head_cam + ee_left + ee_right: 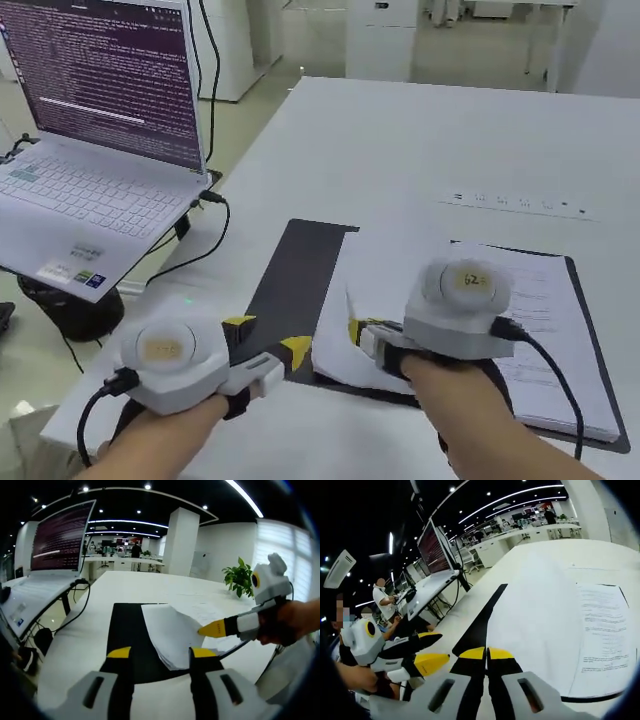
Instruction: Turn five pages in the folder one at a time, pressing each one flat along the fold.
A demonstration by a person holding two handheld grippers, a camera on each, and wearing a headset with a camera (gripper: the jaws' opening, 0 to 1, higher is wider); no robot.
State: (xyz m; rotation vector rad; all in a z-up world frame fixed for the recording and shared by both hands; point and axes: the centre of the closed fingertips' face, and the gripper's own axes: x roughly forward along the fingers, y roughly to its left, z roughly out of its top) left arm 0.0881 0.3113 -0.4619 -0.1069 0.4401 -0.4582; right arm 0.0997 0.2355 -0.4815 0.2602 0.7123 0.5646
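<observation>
A silver laptop [100, 150] with a lit screen of text stands open on a raised stand at the far left, off the edge of the white bench [420, 140]. A black cable runs from its side down toward the floor.

The left tongs [268, 337] hover low over the near edge of the bench. Their yellow-tipped jaws are spread apart and hold nothing. In the left gripper view these tongs [160, 652] point at the near edge of the open folder, with the jaws on either side of the lifted sheet's near corner.

The flat black folder [295, 280] lies open on the bench. Its left inside cover is bare and dark. A stack of white paper fills the right half.

One plain white sheet [380, 290] curves up from the stack, bowed over the fold, with its loose edge raised above the black cover. In the left gripper view the sheet [170, 630] tilts up off the folder [125, 630].

The right tongs [355, 330] are pressed together on the sheet's near edge and pinch it. The right gripper view shows the two yellow tips [487, 653] shut, with the sheet [535, 605] rising ahead of them.

To the right a printed page [555, 330] lies flat in the folder. Behind it a white socket strip [520, 203] is set into the bench.
</observation>
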